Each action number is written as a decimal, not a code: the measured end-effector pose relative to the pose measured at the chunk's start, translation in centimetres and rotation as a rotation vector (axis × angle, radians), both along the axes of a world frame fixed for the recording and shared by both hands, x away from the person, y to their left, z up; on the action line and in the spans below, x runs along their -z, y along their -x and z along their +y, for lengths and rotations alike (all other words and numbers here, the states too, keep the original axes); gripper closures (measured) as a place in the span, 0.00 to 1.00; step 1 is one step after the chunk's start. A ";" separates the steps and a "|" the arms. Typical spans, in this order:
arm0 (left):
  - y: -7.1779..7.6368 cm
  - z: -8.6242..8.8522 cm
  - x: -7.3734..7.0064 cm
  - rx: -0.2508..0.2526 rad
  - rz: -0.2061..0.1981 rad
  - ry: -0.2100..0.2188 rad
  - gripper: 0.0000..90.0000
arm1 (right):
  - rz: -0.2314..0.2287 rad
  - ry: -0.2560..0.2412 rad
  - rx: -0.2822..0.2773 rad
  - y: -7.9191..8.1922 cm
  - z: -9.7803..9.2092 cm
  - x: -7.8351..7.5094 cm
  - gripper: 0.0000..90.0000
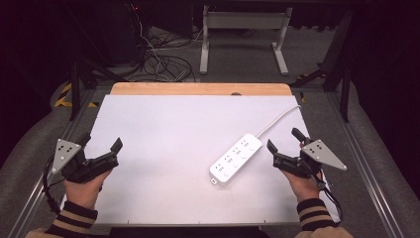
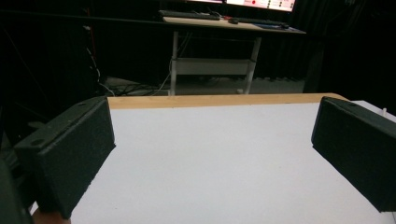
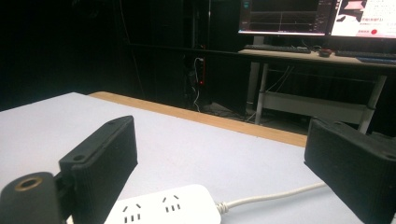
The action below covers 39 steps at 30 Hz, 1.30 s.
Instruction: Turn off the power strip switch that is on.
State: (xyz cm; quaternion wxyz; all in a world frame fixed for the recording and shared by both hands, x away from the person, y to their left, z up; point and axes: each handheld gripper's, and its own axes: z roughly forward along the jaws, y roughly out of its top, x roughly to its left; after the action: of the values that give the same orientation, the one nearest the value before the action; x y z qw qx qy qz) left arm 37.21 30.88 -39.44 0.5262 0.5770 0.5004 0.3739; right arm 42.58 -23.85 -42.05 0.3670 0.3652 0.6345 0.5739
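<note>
Opening stage — nothing is being handled yet. The white power strip [image 1: 236,158] is lying untouched on the white table [image 1: 163,144], right of centre, its cable [image 1: 278,120] trailing toward the far right corner; any work on it appears still ahead. The left gripper [image 1: 101,147] is hovering at the near left edge, jaws wide apart and empty. The right gripper [image 1: 286,140] is waiting just beside the strip's far end — jaws likewise spread, touching nothing.

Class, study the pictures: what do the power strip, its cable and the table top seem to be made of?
Power strip: probably hard white plastic, smooth with a slight sheen and moulded socket slots. Its cable: likely flexible white plastic or rubber sheath, since it curves loosely. Table top: a matte white surface, perhaps laminate, with a pale wood-look strip along its far edge.
</note>
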 end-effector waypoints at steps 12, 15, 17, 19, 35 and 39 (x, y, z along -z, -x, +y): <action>-0.2 -0.2 0.0 0.005 0.005 0.000 0.00 | -0.011 0.009 0.005 0.3 0.0 -0.1 0.11; -0.2 -0.3 0.0 0.007 0.001 0.000 0.00 | -0.028 0.007 0.000 0.5 -0.1 -0.2 0.29; -0.3 -0.3 0.0 0.008 0.003 0.000 0.00 | -0.054 0.015 -0.016 0.8 -0.3 -0.3 0.56; -0.3 -0.3 0.0 0.008 0.005 -0.001 0.00 | -0.060 0.005 -0.006 1.0 -0.3 -0.4 0.78; -0.4 -0.4 0.0 0.013 0.014 -0.001 0.00 | 0.050 0.047 0.012 0.7 -0.6 -1.9 1.00; -0.5 -0.5 0.1 0.014 0.018 -0.006 0.00 | 0.109 0.079 -0.013 0.1 0.4 -2.7 1.00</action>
State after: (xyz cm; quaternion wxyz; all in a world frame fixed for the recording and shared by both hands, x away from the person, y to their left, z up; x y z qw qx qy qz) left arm 37.67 30.41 -39.51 0.5225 0.5853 0.5001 0.3664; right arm 42.46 -23.45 -39.32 0.3421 0.3769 0.6782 0.5301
